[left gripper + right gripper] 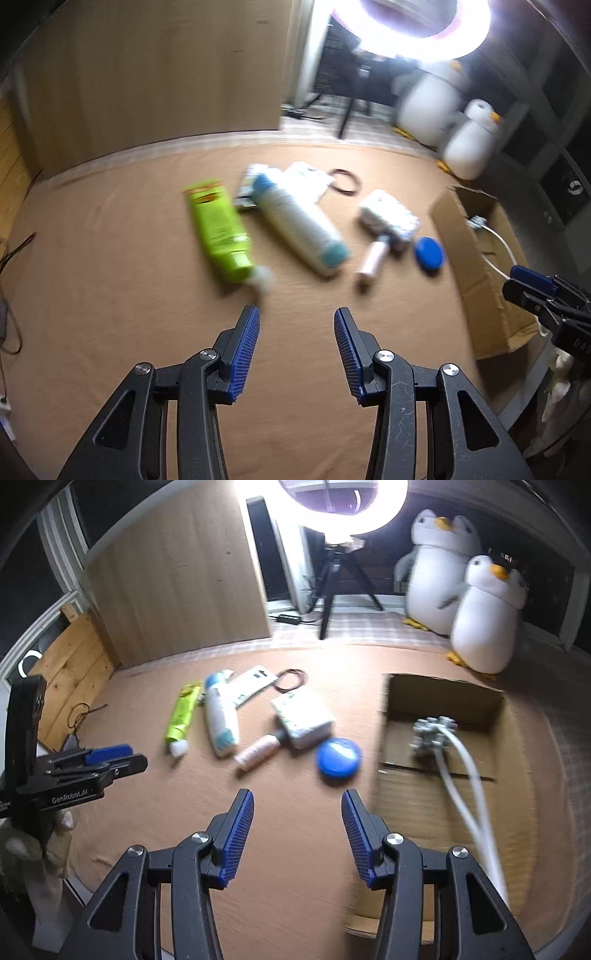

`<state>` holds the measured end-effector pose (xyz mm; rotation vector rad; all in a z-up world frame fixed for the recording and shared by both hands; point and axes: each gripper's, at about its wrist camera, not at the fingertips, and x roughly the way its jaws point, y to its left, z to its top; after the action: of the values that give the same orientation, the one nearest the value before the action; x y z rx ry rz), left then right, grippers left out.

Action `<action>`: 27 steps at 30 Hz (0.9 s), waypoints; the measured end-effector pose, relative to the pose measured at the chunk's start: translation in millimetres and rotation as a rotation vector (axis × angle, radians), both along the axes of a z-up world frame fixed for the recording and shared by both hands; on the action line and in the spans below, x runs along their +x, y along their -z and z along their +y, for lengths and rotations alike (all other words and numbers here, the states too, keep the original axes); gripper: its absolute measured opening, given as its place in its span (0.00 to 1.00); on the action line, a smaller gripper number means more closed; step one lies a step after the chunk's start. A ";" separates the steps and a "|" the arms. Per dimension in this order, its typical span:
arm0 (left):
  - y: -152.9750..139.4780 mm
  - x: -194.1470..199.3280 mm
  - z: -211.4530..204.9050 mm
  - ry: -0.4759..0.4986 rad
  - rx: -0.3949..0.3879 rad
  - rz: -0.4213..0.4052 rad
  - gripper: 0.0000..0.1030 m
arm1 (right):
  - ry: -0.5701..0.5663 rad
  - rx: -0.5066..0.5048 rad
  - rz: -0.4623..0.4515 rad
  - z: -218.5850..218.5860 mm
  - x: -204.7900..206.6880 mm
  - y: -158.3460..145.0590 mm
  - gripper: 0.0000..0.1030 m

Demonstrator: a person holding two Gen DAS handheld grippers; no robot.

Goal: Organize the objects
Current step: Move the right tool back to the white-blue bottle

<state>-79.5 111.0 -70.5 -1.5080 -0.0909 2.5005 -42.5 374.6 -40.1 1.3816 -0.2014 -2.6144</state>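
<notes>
left tool [295, 325] and right tool [297, 806] both apart, empty, above tan bed [110, 295]. white cable [476, 797] already in cardboard box [443, 698]; green tube [218, 229], white bottle [299, 225], blue tin [338, 760] loose, awaiting pickup.

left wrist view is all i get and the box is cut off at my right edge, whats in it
observer: Only a white cable with a metal multi-head end, lying on the floor of the cardboard box.
operator: right gripper holding anything
observer: No. The right gripper is open, with nothing between its pads.
operator: how does my left one look from over there
observer: The left gripper shows side-on at the frame's left edge, held by a hand in a pale glove.
</notes>
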 end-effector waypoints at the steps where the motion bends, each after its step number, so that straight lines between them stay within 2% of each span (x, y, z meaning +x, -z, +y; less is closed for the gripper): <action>1: -0.1 -0.8 -11.2 -0.017 0.001 0.000 0.52 | 0.003 -0.009 0.004 -8.2 -4.3 1.2 0.44; 2: -0.5 -1.6 -25.7 -0.038 0.002 0.003 0.59 | 0.005 -0.014 0.006 -13.7 -7.4 1.5 0.44; 4: -1.9 -2.3 -43.3 -0.059 0.000 0.009 0.62 | -0.003 -0.013 0.007 -27.6 -15.9 2.3 0.44; 10: -1.8 -12.8 -79.5 -0.093 -0.013 0.016 0.62 | -0.025 0.022 -0.009 -63.4 -41.7 4.0 0.44; 12: -1.9 -18.3 -87.3 -0.101 -0.006 0.019 0.62 | -0.041 0.018 -0.027 -71.9 -50.0 5.8 0.48; 14: -1.6 -23.6 -91.0 -0.103 0.004 0.019 0.62 | -0.048 0.018 -0.042 -78.6 -58.6 8.1 0.53; 19: 0.9 -40.9 -90.4 -0.101 0.026 0.024 0.62 | -0.045 -0.008 -0.067 -83.4 -75.3 11.9 0.55; 21: 3.7 -46.6 -86.9 -0.100 0.021 0.027 0.62 | -0.040 -0.020 -0.087 -82.0 -82.3 14.4 0.60; 24: 10.3 -52.8 -80.8 -0.098 0.026 0.019 0.62 | -0.027 -0.031 -0.102 -79.8 -91.6 18.4 0.62; 27: 20.2 -58.7 -73.7 -0.089 0.028 0.000 0.67 | -0.017 -0.035 -0.110 -79.2 -98.8 21.1 0.63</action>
<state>-138.2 37.3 -90.6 -1.5249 -0.1969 2.5563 -141.3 295.4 -61.1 1.5093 -0.2473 -2.5114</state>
